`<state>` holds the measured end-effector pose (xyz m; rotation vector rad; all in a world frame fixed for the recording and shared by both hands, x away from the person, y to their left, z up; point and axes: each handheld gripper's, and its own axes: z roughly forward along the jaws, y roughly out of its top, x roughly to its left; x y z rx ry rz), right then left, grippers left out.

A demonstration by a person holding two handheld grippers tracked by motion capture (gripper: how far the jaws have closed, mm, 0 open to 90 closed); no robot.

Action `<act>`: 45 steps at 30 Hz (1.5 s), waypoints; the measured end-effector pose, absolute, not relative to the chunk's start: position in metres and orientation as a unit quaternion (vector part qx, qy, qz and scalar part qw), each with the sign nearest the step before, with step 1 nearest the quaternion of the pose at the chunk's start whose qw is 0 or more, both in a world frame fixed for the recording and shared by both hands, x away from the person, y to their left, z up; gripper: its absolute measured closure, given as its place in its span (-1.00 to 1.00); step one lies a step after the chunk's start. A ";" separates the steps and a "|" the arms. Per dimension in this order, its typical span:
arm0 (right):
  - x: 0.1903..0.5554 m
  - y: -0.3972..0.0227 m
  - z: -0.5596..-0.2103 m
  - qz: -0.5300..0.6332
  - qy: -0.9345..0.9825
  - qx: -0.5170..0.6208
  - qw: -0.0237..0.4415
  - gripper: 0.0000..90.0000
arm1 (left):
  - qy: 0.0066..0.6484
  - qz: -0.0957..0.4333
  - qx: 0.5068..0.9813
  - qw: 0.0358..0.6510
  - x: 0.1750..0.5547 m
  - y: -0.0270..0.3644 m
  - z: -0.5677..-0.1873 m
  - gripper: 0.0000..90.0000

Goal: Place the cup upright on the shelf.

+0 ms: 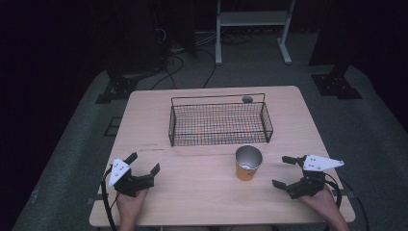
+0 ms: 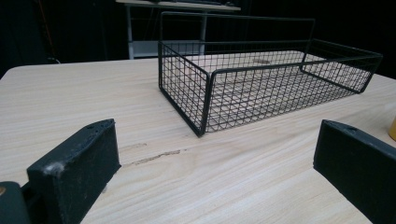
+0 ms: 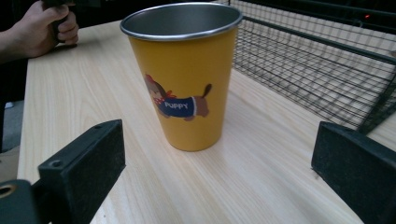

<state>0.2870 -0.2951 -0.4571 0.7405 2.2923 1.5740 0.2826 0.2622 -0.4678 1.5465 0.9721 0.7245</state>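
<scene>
Upright yellow cup [image 3: 187, 79] w/ steel rim, dog print, "PUPPY" label.

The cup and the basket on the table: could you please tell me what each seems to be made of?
The cup looks like metal: a bare silvery rim and dull grey inside, with a glossy yellow coat outside carrying a printed dog marked "Puppy". The basket looks like thin wire mesh on a thicker rod frame, with a matte black finish, probably painted or coated. The table shows pale wood grain; solid wood or laminate cannot be told.
</scene>
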 end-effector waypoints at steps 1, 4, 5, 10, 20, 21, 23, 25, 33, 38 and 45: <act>0.287 -0.295 -0.457 0.542 0.790 0.255 0.132 -0.97 | 0.412 0.307 0.655 0.555 0.283 0.262 -0.468 -1.00; 0.291 -0.285 -0.453 0.540 0.795 0.246 0.127 -0.98 | 0.411 0.307 0.655 0.555 0.283 0.262 -0.468 -1.00; 0.292 -0.283 -0.451 0.539 0.797 0.243 0.126 -0.98 | 0.411 0.307 0.655 0.555 0.283 0.262 -0.468 -1.00; 0.297 -0.276 -0.447 0.539 0.799 0.238 0.123 -1.00 | 0.411 0.307 0.654 0.556 0.283 0.262 -0.468 -1.00; 0.307 -0.259 -0.448 0.535 0.805 0.232 0.109 -1.00 | 0.411 0.306 0.654 0.556 0.283 0.262 -0.468 -1.00; 0.307 -0.259 -0.448 0.535 0.805 0.232 0.109 -1.00 | 0.411 0.306 0.654 0.556 0.283 0.262 -0.468 -1.00; 0.309 -0.256 -0.448 0.537 0.803 0.232 0.109 -1.00 | 0.411 0.306 0.654 0.556 0.283 0.262 -0.468 -1.00; 0.310 -0.254 -0.449 0.538 0.804 0.232 0.107 -1.00 | 0.411 0.306 0.654 0.557 0.283 0.263 -0.468 -1.00; 0.317 -0.244 -0.446 0.530 0.811 0.225 0.099 -1.00 | 0.410 0.306 0.654 0.556 0.283 0.262 -0.468 -1.00; 0.323 -0.233 -0.445 0.532 0.812 0.219 0.094 -1.00 | 0.410 0.306 0.654 0.557 0.283 0.262 -0.468 -1.00; 0.329 -0.218 -0.446 0.530 0.816 0.212 0.089 -1.00 | 0.410 0.306 0.654 0.557 0.283 0.263 -0.468 -1.00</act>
